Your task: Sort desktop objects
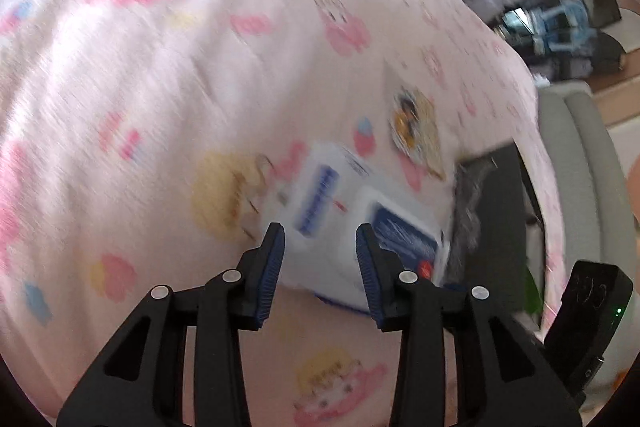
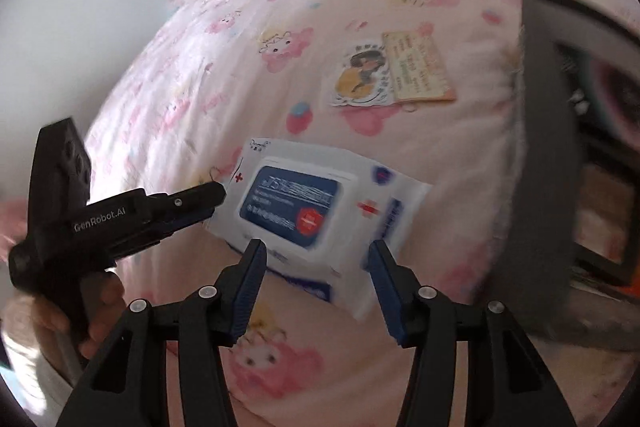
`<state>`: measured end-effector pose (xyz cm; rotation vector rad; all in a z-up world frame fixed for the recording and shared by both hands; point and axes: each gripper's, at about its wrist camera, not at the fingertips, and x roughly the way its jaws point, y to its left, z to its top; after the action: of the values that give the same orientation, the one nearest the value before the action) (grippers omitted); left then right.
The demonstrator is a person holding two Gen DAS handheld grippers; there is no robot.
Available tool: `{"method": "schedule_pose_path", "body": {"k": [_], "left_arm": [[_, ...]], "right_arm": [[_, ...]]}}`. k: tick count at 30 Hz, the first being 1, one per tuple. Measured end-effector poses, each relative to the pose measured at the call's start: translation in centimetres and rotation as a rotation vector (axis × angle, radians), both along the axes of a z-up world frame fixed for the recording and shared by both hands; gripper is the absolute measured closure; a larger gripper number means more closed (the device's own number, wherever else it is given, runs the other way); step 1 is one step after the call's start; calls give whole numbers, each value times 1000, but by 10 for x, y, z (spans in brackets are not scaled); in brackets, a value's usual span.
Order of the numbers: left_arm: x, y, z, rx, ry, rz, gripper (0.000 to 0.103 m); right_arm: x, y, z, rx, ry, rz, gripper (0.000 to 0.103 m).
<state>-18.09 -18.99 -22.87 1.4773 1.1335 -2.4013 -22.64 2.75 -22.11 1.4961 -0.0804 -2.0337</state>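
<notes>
left wrist view is smeared by motion blur, so the print on the pink cartoon sheet (image 1: 160, 87) and the lettering on the pack of wipes (image 1: 352, 211) cannot be read. the left gripper (image 1: 320, 247) hangs over the near end of the pack, its jaws part open with the pads apart from the wrapper, gripping nothing. a sticker card (image 1: 416, 131) lies on the sheet just beyond the pack, its picture too blurred to make out. a dark grey box (image 1: 496, 211) sits at the right, cut off by the sheet's edge. right wrist view is sharper: the right gripper (image 2: 316, 263) hovers above the pack of wipes (image 2: 304, 207), jaws about half open and empty. the left gripper (image 2: 208, 199) comes in from the left, its tips at the pack's left edge; whether they touch it cannot be told. a hand (image 2: 100, 311) holds its handle, partly hidden. the grey box (image 2: 548, 163) runs out of frame at the right.
</notes>
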Motion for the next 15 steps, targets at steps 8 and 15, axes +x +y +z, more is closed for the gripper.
{"method": "schedule_pose_path", "body": {"k": [8,15], "left_arm": [[-7,11,-15,2,-52,-81,59],[25,32,-3,96,-17,-162,55]], "right_arm": [[6,-3,-5,-11,0,8,53],[33,0,6,-101,-61,92,53]]}}
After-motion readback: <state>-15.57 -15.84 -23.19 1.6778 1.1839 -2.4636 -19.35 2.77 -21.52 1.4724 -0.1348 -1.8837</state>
